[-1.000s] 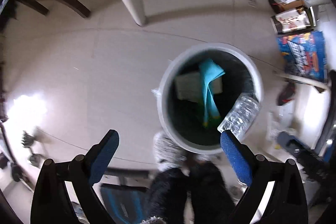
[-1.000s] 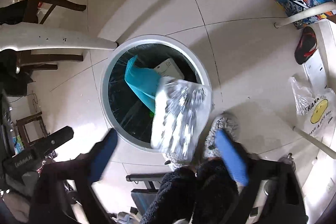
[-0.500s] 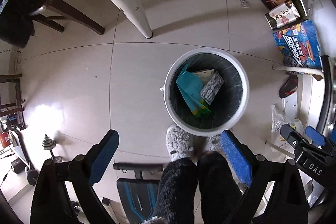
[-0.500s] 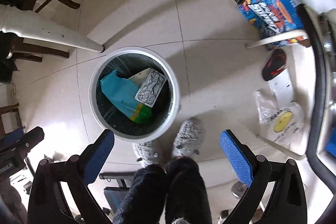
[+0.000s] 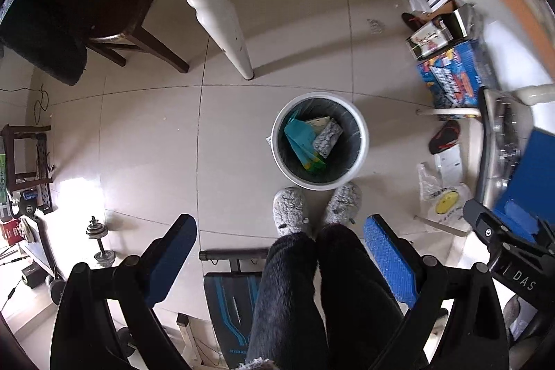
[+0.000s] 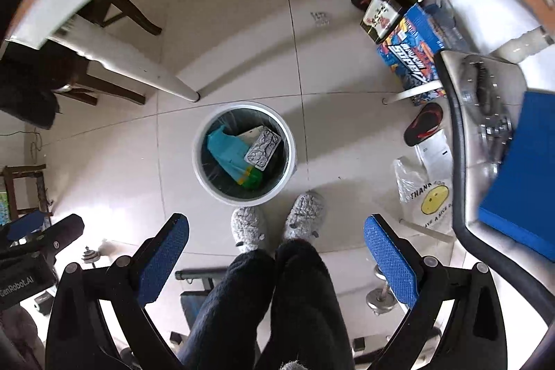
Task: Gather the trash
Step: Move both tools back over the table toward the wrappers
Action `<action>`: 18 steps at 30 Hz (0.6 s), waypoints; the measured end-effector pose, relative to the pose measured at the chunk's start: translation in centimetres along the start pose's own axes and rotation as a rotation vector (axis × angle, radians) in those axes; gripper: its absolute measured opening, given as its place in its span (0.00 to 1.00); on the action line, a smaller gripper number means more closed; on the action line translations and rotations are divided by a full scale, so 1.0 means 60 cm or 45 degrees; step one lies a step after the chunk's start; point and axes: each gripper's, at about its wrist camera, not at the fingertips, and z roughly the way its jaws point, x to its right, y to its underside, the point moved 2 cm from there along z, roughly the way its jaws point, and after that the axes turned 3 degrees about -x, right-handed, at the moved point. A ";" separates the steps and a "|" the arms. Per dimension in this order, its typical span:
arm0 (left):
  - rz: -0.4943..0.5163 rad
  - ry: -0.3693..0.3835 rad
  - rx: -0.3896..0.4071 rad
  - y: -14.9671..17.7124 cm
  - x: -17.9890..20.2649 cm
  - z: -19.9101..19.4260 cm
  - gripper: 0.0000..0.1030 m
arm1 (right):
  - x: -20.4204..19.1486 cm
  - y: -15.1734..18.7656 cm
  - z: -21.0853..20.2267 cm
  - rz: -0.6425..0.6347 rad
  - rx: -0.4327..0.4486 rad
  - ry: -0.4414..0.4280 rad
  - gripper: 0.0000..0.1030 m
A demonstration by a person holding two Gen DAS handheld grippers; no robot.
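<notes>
Now that the crushed bottle (image 6: pixel 262 149) lies in the bin (image 6: pixel 289 158) at mid-frame, both grippers, left (image 5: pixel 279 260) and right (image 6: pixel 275 260), have risen, spread and empty, free for more trash.

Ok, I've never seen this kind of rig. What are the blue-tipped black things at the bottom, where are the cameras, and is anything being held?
A person holds two handheld grippers; each carries a fisheye camera looking down along its fingers. The left gripper and right gripper are both open, holding nothing. Each view looks down at a white bin, standing on the tiled floor by the person's grey slippers. Inside the bin lie a teal package and a silvery crumpled piece.
</notes>
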 end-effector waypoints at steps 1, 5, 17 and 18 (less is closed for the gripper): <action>0.003 0.004 0.004 0.005 -0.001 -0.016 0.96 | 0.000 0.009 -0.026 0.006 0.003 -0.007 0.99; 0.012 0.023 0.042 0.020 -0.007 -0.088 0.96 | -0.008 0.033 -0.114 0.019 0.020 -0.028 0.99; 0.061 0.012 0.329 -0.077 0.027 -0.284 0.96 | -0.002 -0.011 -0.357 0.187 0.216 -0.141 0.99; 0.072 0.002 0.368 -0.101 0.040 -0.299 0.96 | 0.007 -0.030 -0.372 0.213 0.233 -0.150 0.99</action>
